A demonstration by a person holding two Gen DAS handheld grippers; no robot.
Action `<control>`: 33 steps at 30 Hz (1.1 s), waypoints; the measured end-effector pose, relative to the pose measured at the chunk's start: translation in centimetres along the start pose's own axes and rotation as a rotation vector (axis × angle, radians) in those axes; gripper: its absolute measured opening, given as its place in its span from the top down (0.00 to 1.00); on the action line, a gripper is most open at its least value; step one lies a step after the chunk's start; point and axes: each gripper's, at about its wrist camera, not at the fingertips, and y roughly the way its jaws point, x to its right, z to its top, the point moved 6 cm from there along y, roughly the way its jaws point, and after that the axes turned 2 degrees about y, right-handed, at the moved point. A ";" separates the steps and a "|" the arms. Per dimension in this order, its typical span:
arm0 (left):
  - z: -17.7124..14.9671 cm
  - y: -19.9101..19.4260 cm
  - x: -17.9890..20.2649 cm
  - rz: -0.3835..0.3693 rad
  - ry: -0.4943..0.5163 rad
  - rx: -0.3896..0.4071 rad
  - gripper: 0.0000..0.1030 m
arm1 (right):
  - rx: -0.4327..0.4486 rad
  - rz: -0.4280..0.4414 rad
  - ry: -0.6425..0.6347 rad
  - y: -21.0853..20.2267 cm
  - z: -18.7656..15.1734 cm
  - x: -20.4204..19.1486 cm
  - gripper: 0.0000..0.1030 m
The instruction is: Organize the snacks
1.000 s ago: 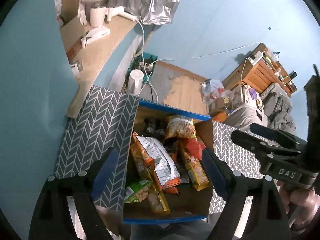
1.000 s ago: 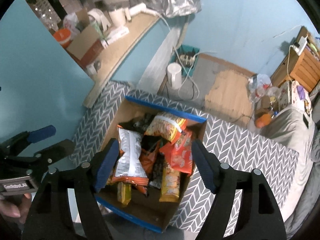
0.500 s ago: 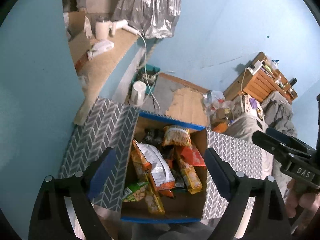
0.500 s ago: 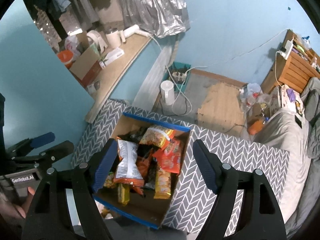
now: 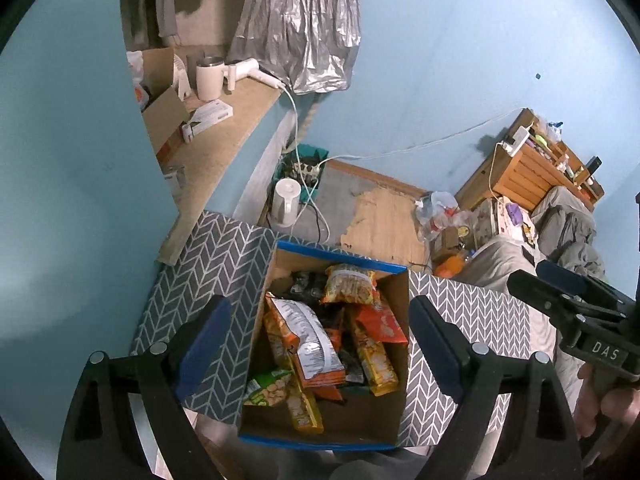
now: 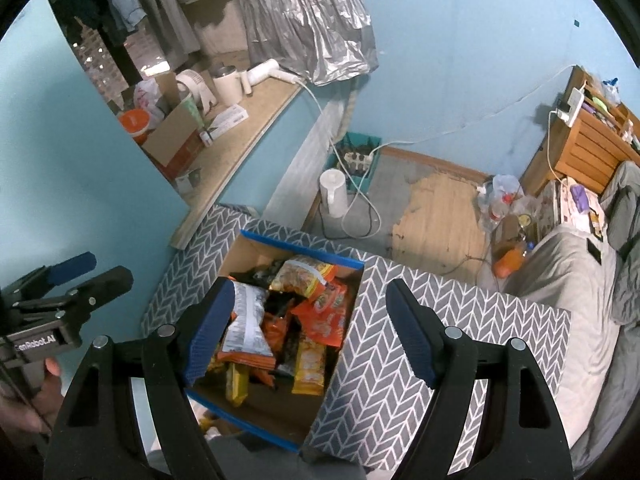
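Hard to judge progress: fits a box (image 5: 276, 280) waiting to be sorted, or one just filled. Inside, snacks (image 5: 320, 340) heaped loosely, crossing one another, not in rows. Standing on patterned table (image 6: 400, 360). Left gripper (image 5: 316, 344) and right gripper (image 6: 308, 328) both high above box, fingers spread wide, holding nothing.

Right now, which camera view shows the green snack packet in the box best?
The left wrist view: the green snack packet lies uncovered in the box's near left corner. In the right wrist view the tongs' left finger covers that corner, so it is hidden.
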 end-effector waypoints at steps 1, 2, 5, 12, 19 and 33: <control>0.0 0.0 0.2 0.002 0.003 0.001 0.11 | 0.001 0.000 -0.003 -0.1 0.1 0.1 0.24; 0.0 0.0 0.4 0.003 0.004 0.002 0.11 | 0.002 0.000 -0.006 -0.1 0.1 0.2 0.24; 0.0 0.0 0.9 0.003 0.007 0.003 0.12 | 0.001 -0.003 -0.006 -0.2 0.2 0.6 0.24; -0.1 0.5 1.9 -0.006 0.009 -0.012 0.12 | -0.005 -0.002 -0.001 -0.3 0.1 1.3 0.24; 0.0 0.7 2.8 -0.007 0.026 -0.016 0.11 | -0.013 -0.005 0.003 -0.2 0.0 1.8 0.24; -0.1 1.0 3.9 0.016 0.083 -0.033 0.12 | -0.013 -0.012 0.017 -0.2 0.1 2.4 0.24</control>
